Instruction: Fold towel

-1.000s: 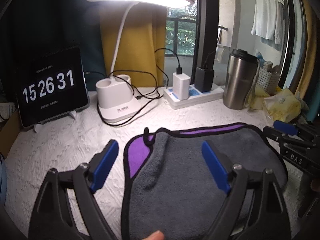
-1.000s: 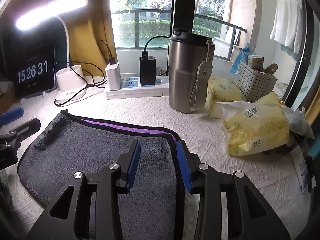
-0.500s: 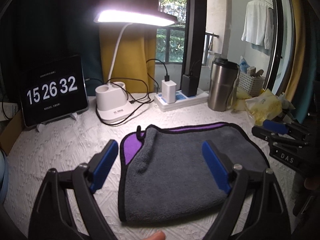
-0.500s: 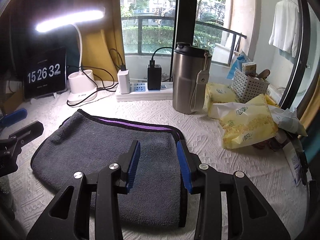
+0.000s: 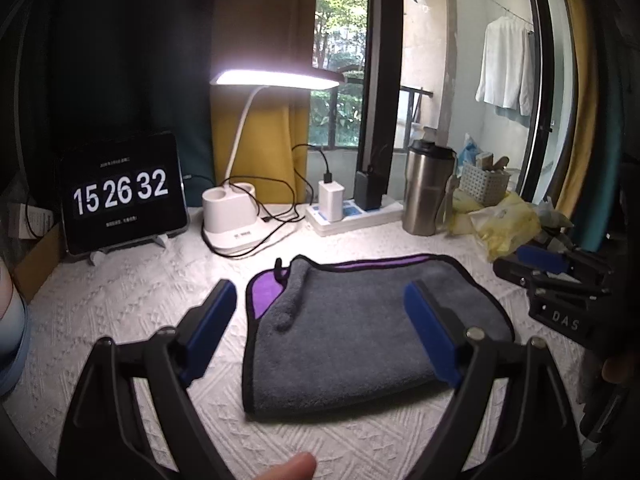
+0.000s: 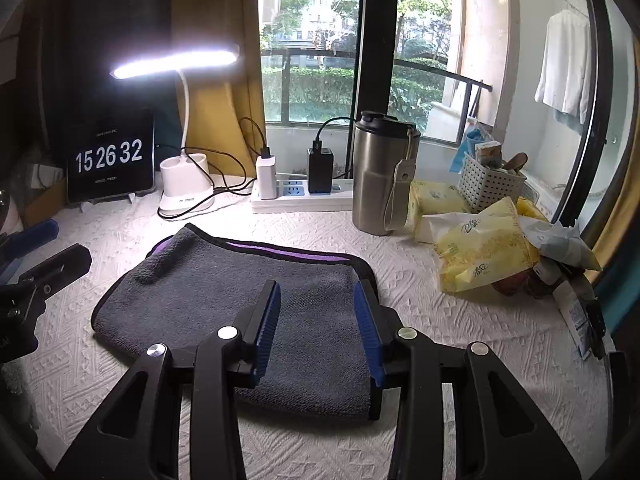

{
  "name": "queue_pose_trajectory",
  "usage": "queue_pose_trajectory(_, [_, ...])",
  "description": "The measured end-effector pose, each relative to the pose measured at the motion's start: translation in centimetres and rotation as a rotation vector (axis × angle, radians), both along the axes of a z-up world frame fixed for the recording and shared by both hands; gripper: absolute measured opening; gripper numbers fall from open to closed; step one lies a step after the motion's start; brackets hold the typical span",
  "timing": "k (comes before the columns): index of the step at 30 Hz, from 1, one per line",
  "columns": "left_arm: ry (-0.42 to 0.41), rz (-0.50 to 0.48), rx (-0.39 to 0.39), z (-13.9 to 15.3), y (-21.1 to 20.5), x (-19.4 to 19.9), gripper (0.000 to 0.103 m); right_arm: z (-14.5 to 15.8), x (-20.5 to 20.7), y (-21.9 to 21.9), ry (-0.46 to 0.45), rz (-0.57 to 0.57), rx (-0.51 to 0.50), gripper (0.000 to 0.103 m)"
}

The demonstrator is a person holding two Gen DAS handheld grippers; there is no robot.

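1. Left wrist view: my left gripper (image 5: 316,324) has its jaws spread wide, holding nothing, above the table. The towel (image 5: 360,332) lies folded on the white tablecloth (image 5: 120,304), grey side up, purple showing at its left edge. Clock (image 5: 120,194) and lamp (image 5: 240,216) stand behind it.
2. Right wrist view: my right gripper (image 6: 316,328) is part open and empty, over the towel's (image 6: 224,292) right end. Steel mug (image 6: 380,176) beyond.

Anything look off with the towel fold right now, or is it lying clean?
Slightly off. The towel lies folded on the table, but its layers are misaligned: the purple underside sticks out past the grey top layer at the far left corner, where the edge bunches into a small ridge. Both grippers are open and hold nothing.
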State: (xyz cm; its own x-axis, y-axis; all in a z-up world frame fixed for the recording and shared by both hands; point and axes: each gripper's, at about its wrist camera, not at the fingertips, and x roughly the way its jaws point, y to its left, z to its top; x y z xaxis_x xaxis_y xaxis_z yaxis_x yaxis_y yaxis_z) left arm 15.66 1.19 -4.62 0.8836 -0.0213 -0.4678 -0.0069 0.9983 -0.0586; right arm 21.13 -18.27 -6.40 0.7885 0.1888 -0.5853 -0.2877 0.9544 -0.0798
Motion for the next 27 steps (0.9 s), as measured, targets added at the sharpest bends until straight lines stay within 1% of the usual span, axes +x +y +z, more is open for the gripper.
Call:
queue_pose_trajectory(9, [-0.051, 0.039, 0.029, 0.7, -0.3, -2.6, 0.087, 0.8, -2.6, 0.1, -0.034, 0.015, 0.008, 0.04])
queue_pose_trajectory(14, [-0.087, 0.046, 0.006, 1.1, -0.2, -4.2, 0.087, 1.3, -4.2, 0.0, -0.055, 0.019, 0.015, 0.04])
queue_pose_trajectory(18, [-0.114, 0.036, -0.005, 1.3, -0.4, -5.4, 0.087, 1.7, -5.6, -0.1, -0.07, 0.023, 0.015, 0.04])
queue_pose_trajectory(27, [-0.141, 0.001, -0.002, 1.2, -1.2, -7.6, 0.088, 2.3, -8.3, 0.0, -0.112, 0.039, 0.023, 0.041])
